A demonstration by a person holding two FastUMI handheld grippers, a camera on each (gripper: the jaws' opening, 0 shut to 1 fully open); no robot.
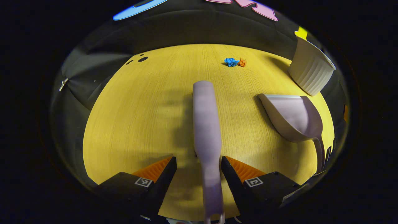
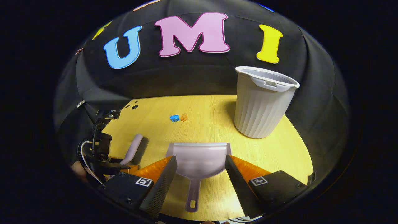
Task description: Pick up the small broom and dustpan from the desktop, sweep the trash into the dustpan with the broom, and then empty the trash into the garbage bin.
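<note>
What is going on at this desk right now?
A person holds a gripper in each hand. The left gripper has its jaws open around the small broom, not yet clamped. The right gripper is open just behind the dustpan, which lies flat on the desktop. Two bits of trash, blue and orange, wait further back, and the garbage bin stands upright to the right.
</note>
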